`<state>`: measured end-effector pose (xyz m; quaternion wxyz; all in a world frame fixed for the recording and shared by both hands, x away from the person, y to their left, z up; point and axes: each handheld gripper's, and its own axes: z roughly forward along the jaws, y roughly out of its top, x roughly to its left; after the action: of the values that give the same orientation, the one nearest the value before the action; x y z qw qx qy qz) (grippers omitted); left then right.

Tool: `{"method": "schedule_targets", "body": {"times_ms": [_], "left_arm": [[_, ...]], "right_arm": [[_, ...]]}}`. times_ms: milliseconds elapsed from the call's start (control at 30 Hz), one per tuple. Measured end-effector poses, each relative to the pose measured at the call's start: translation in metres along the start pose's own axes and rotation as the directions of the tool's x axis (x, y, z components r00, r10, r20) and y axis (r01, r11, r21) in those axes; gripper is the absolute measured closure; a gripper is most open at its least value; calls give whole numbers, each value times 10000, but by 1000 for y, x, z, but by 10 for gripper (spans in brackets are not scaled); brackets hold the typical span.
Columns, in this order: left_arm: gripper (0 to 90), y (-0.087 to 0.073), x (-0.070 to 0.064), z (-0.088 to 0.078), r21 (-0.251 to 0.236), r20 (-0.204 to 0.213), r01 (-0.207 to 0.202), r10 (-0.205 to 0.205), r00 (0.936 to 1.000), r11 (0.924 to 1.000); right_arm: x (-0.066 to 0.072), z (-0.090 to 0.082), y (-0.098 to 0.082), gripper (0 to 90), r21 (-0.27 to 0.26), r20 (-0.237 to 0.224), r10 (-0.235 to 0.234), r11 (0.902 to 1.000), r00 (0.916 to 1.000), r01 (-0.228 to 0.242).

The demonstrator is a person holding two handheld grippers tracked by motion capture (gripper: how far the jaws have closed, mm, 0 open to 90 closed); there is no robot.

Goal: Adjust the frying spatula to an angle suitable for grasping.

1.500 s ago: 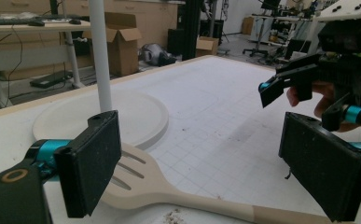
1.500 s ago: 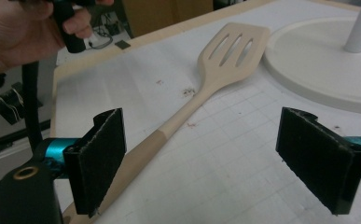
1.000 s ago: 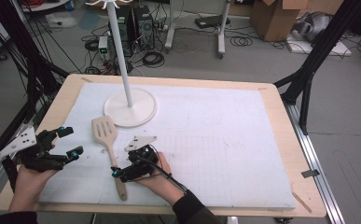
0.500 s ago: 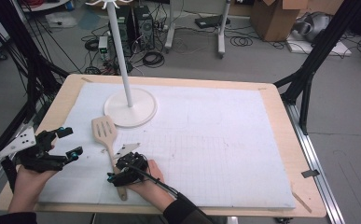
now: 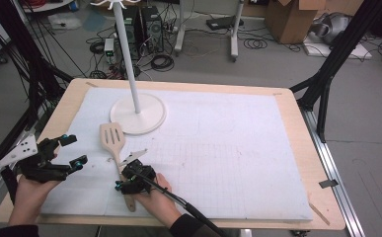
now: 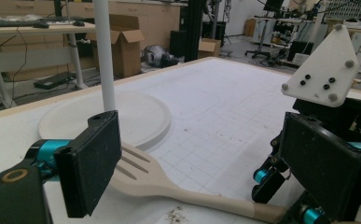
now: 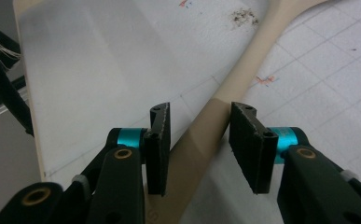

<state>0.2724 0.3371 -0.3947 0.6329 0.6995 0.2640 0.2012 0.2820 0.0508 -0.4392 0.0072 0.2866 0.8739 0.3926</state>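
A pale wooden slotted spatula (image 5: pixel 112 136) lies on the white mat, head toward the stand, handle toward the near edge. My right gripper (image 5: pixel 123 178) sits low over the handle. In the right gripper view the handle (image 7: pixel 243 74) runs between the jaws of this gripper (image 7: pixel 199 135). Its jaws have just been closing. The right pad is at the handle's edge and a gap remains at the left pad. My left gripper (image 5: pixel 75 149) hovers open near the mat's left edge. The left gripper (image 6: pixel 206 163) frames the spatula head (image 6: pixel 141 172) from a distance.
A white stand with a round base (image 5: pixel 149 116) and thin pole (image 5: pixel 129 59) rises behind the spatula. The mat (image 5: pixel 228 148) covers a wooden table (image 5: pixel 297 128). Black frame posts flank the table, and cables and boxes lie on the floor behind.
My right gripper has shifted left and down onto the spatula handle, and its jaws have narrowed around it. The left gripper and the spatula have stayed in place.
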Motion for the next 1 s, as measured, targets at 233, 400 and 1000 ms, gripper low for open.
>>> {"method": "schedule_targets", "body": {"times_ms": [233,400,1000], "left_arm": [[137,0,-1,0,-22,-16,0,0,10000,10000],[136,0,-2,2,43,45,-37,37,10000,10000],[137,0,-2,1,-5,11,-80,80,10000,10000]], "right_arm": [[3,2,0,553,58,184,-129,9999,9997,128],[12,4,-1,564,102,771,-581,9983,9953,575],[8,-3,7,683,411,492,-340,9986,9982,320]]}}
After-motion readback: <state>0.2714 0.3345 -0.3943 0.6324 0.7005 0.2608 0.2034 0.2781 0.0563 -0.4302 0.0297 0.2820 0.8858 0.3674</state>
